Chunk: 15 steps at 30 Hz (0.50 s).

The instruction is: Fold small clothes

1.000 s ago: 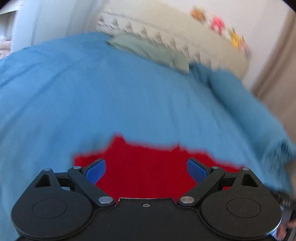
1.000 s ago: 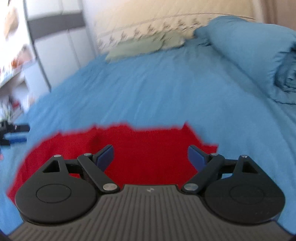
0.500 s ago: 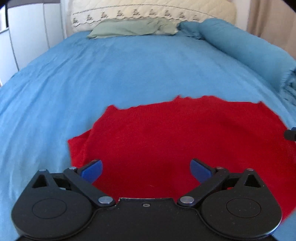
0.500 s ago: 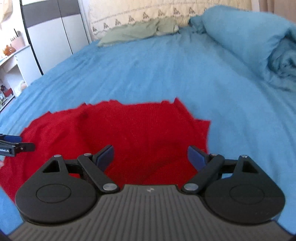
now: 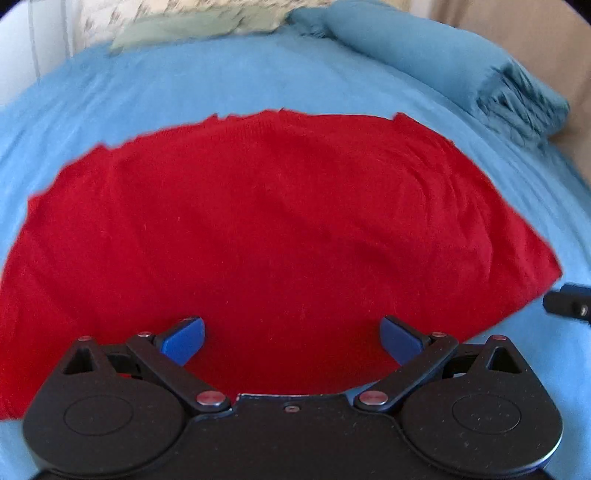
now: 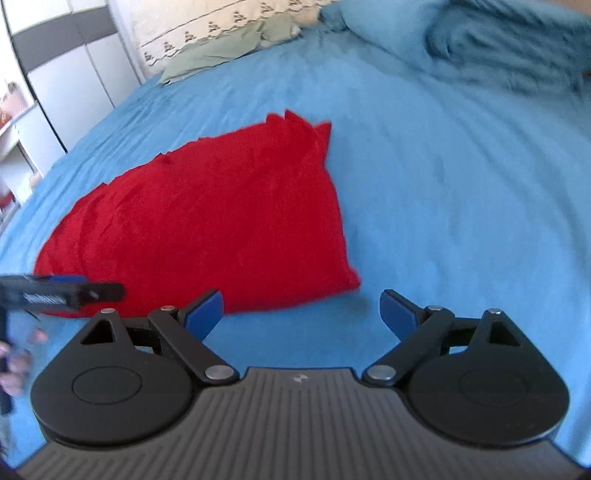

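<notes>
A red knit garment [image 5: 280, 229] lies spread flat on the blue bed cover [image 5: 236, 74]. It also shows in the right wrist view [image 6: 207, 221], left of centre. My left gripper [image 5: 293, 341] is open and empty, hovering over the garment's near edge. My right gripper [image 6: 301, 314] is open and empty, just off the garment's near right corner, over bare cover. The left gripper's tip shows at the left edge of the right wrist view [image 6: 62, 293], and the right gripper's tip shows at the right edge of the left wrist view [image 5: 569, 303].
A rolled blue duvet [image 5: 461, 70] lies along the bed's right side. A green pillow [image 6: 229, 50] and a cream headboard [image 6: 221, 26] are at the far end. White wardrobe doors [image 6: 66, 85] stand to the left of the bed.
Both grippers have drawn back and shifted apart. The left now sees the whole garment. The right has moved right, off the garment, over the bare cover. Both stayed open.
</notes>
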### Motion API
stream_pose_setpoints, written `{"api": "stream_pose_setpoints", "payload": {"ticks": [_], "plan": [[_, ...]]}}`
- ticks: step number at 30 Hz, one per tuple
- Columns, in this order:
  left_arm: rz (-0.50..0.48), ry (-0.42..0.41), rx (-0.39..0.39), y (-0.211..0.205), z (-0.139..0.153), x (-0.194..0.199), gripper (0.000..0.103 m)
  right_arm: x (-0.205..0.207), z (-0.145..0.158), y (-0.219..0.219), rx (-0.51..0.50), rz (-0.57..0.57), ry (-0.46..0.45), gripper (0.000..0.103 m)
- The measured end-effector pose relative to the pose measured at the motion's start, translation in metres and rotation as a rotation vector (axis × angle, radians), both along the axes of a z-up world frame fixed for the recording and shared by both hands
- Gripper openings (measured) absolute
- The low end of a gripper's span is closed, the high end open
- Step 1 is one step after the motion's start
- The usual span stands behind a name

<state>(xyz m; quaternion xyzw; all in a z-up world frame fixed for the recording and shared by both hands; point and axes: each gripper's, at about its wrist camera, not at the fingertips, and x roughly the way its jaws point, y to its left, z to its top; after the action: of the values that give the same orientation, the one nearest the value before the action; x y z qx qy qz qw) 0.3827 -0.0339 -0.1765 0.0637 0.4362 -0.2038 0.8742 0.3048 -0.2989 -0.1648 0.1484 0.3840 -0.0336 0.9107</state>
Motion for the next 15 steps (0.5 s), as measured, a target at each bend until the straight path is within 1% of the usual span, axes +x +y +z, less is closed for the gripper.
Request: {"api": "stream_pose_setpoints", "payload": {"ticks": [1, 3, 5, 8, 9, 10, 12, 13, 15], "plan": [[-0.004, -0.003, 0.006, -0.002, 0.003, 0.000, 0.102, -0.001, -0.004, -0.001, 0.028, -0.009, -0.005, 0.103], [-0.012, -0.010, -0.023, -0.004, 0.012, 0.003, 0.102, 0.000, -0.010, -0.004, 0.084, -0.029, -0.016, 0.103], [-0.003, -0.047, -0.037, -0.003, 0.021, 0.012, 0.102, 0.006, -0.013, -0.007, 0.140, -0.057, -0.053, 0.103], [0.036, -0.095, -0.034, -0.008, 0.030, 0.033, 0.102, 0.016, -0.016, -0.015, 0.257, -0.121, -0.115, 0.103], [0.055, -0.104, -0.042, -0.008, 0.032, 0.041, 0.102, 0.021, -0.018, -0.018, 0.296, -0.142, -0.129, 0.103], [0.076, -0.110, -0.066, -0.006, 0.034, 0.051, 0.101, 0.026, -0.020, -0.021, 0.324, -0.163, -0.136, 0.102], [0.112, -0.122, -0.121, -0.002, 0.036, 0.067, 0.098, 0.036, -0.024, -0.024, 0.370, -0.200, -0.140, 0.100], [0.131, -0.125, -0.124, 0.002, 0.035, 0.071, 0.098, 0.040, -0.024, -0.025, 0.384, -0.215, -0.142, 0.097], [0.165, -0.124, -0.088, 0.001, 0.031, 0.084, 0.096, 0.046, -0.026, -0.027, 0.398, -0.231, -0.148, 0.086]]}}
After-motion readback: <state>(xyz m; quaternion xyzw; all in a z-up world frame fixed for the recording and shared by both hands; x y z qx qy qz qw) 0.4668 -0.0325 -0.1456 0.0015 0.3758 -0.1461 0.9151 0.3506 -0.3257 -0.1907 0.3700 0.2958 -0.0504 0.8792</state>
